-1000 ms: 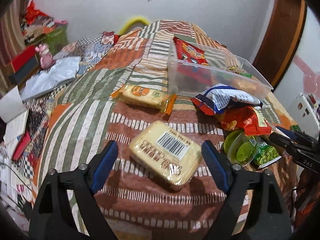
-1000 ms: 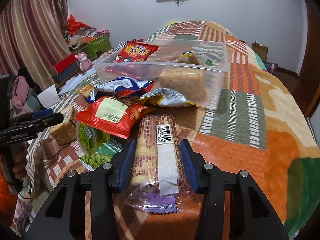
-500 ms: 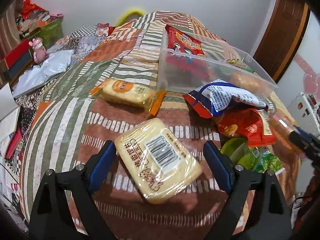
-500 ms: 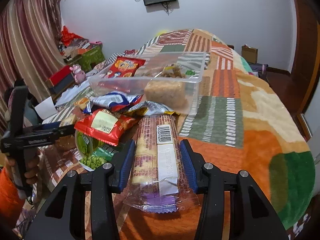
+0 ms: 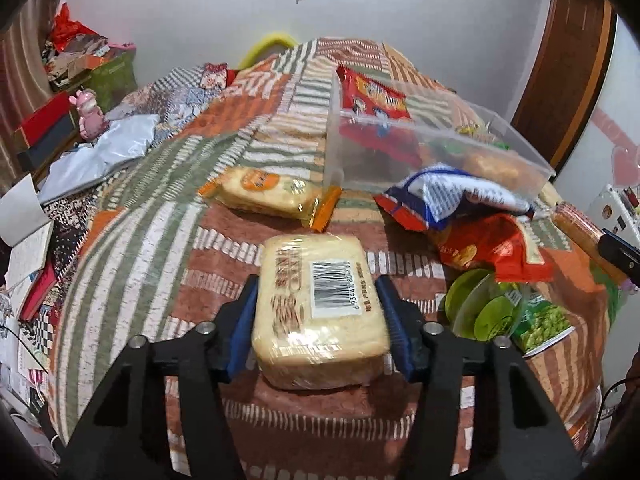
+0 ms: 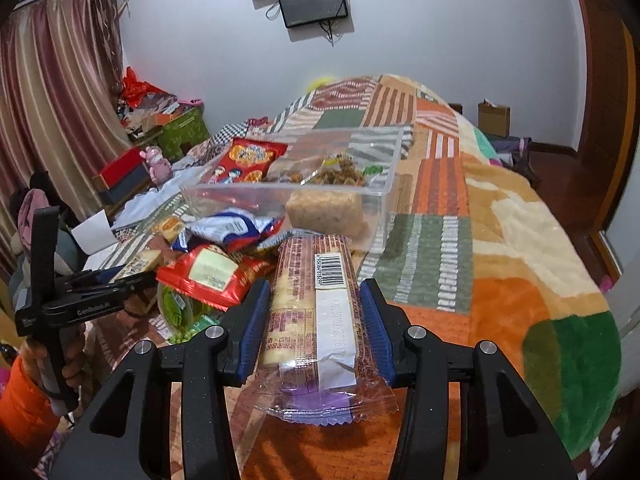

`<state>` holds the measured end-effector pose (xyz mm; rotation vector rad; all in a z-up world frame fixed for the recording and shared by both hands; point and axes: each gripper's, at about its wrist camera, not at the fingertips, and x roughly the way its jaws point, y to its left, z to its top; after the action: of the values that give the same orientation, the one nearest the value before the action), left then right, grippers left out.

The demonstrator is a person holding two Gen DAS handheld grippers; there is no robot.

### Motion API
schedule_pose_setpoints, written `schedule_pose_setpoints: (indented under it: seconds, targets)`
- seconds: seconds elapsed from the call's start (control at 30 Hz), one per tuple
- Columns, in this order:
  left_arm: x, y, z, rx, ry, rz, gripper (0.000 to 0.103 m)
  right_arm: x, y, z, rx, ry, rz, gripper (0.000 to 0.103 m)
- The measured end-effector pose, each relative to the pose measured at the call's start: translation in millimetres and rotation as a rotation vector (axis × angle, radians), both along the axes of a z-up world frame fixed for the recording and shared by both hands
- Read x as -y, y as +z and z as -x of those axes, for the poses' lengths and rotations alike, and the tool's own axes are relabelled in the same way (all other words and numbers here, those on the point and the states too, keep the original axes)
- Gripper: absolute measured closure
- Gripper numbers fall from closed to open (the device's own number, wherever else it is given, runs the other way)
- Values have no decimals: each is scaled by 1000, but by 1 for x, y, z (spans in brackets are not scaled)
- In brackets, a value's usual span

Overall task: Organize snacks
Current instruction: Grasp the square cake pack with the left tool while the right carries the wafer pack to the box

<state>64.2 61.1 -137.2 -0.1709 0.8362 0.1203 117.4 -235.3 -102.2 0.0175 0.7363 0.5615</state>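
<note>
A yellow cake pack (image 5: 320, 304) with a barcode label lies on the patchwork blanket (image 5: 132, 248). My left gripper (image 5: 316, 284) is closing around it, and both blue pads touch its sides. My right gripper (image 6: 315, 286) is shut on a long biscuit pack (image 6: 316, 300) and holds it above the blanket. Beyond both stands a clear plastic bin (image 5: 440, 148) with a red snack bag (image 6: 248, 160) and other snacks inside. In the left wrist view the right gripper (image 5: 616, 252) shows at the right edge. The left gripper (image 6: 100, 288), held by a hand, shows in the right wrist view.
Loose snacks lie before the bin: an orange-ended cracker pack (image 5: 264, 192), a blue-and-white bag (image 5: 452, 196), a red bag (image 5: 488, 248), a green cup (image 5: 480, 308) and a pea bag (image 5: 544, 320). Boxes and books (image 5: 28, 256) crowd the left side.
The left jaws have drawn in from wide open onto the yellow cake pack, which now lies square between them. The right gripper has risen a little with the biscuit pack.
</note>
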Motion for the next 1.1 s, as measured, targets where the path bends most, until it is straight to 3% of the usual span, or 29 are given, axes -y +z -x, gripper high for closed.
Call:
schedule_pose_setpoints:
  seconds: [0.3, 0.6, 0.83, 1.1]
  targets:
    - [4, 38, 5, 111, -13, -1, 49, -1, 21, 1, 62, -7, -12, 60]
    - [13, 69, -23, 196, -48, 1, 49, -14, 32, -21, 106, -7, -32, 60]
    - [20, 79, -54, 219, -75, 8, 49, -26, 34, -47, 97, 0, -84, 60]
    - [28, 75, -95, 203, -109, 11, 49, -45, 29, -73, 85, 6, -65, 60]
